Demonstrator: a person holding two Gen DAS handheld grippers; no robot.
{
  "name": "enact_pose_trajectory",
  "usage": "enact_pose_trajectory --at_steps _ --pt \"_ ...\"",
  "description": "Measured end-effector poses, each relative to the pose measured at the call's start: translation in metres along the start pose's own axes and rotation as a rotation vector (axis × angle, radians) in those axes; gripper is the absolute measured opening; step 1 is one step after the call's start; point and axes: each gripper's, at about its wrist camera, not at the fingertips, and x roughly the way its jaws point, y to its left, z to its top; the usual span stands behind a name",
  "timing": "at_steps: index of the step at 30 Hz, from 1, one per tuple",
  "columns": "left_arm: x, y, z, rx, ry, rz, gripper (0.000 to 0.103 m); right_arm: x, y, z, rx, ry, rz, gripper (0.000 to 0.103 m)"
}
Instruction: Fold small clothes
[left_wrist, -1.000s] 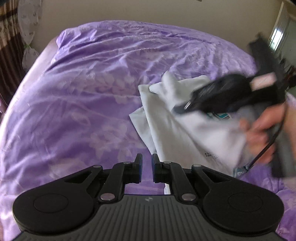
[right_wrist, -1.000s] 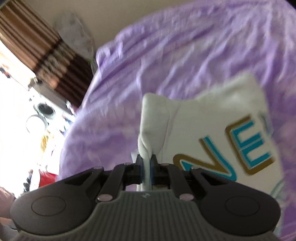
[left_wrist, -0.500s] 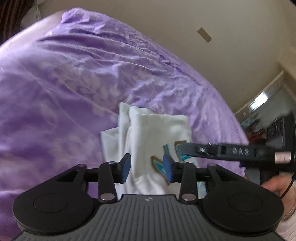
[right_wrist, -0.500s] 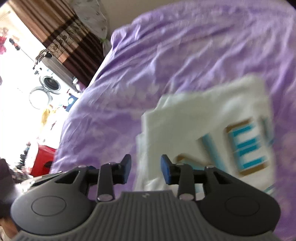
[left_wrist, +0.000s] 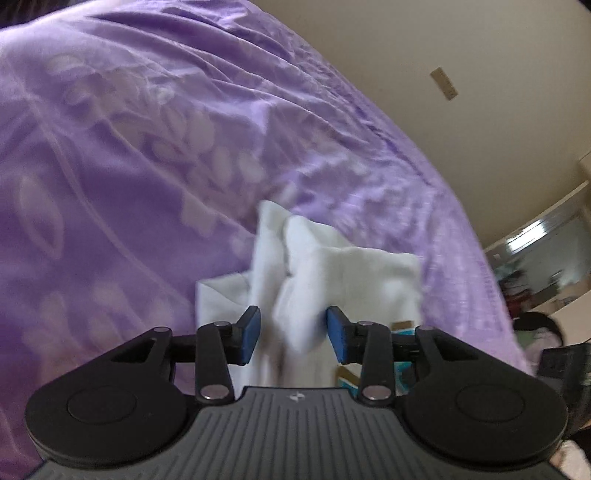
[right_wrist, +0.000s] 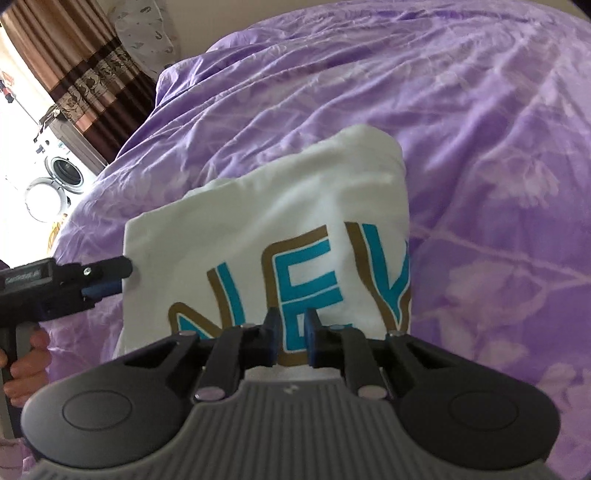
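A small white T-shirt (right_wrist: 295, 206) with teal and gold letters lies partly folded on the purple bedspread (right_wrist: 498, 147). In the left wrist view the shirt (left_wrist: 351, 273) has a bunched white fold rising between my fingers. My left gripper (left_wrist: 293, 334) is open with that fold between its blue pads, not closed on it. It also shows in the right wrist view (right_wrist: 107, 277) at the shirt's left edge. My right gripper (right_wrist: 290, 338) is open, jaws a narrow gap apart, just over the shirt's near edge and empty.
The bedspread (left_wrist: 129, 166) fills most of both views. A beige wall (left_wrist: 480, 74) stands behind the bed. Brown striped curtains (right_wrist: 74, 74) and a washing machine (right_wrist: 59, 177) are at the far left beyond the bed's edge.
My right gripper let go of the shirt fold it pinched and pulled back, jaws now narrower. My left gripper opened and moved in over the shirt's bunched edge.
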Motion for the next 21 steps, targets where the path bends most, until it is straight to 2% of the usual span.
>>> enact_pose_trajectory --at_steps 4,9,14,16,18,21 --pt "0.007 0.006 0.002 0.004 0.032 -0.038 0.044 0.008 -0.001 0.001 -0.017 -0.023 0.025 0.011" --pt "0.009 0.001 0.003 -0.006 0.011 -0.118 0.044 0.014 -0.007 -0.005 -0.009 -0.045 0.045 0.009" --pt "0.015 -0.01 0.004 0.062 0.029 -0.015 0.044 0.01 -0.012 -0.009 -0.003 -0.054 0.061 0.008" --pt "0.021 -0.002 0.006 0.035 0.047 -0.011 0.047 0.01 -0.012 -0.01 -0.002 -0.054 0.059 0.008" --pt "0.027 0.006 0.01 -0.001 0.051 -0.051 0.049 0.008 -0.013 -0.01 0.004 -0.057 0.058 0.008" --pt "0.037 0.015 0.016 -0.078 0.013 -0.109 0.049 0.006 -0.014 -0.011 0.025 -0.072 0.059 0.008"
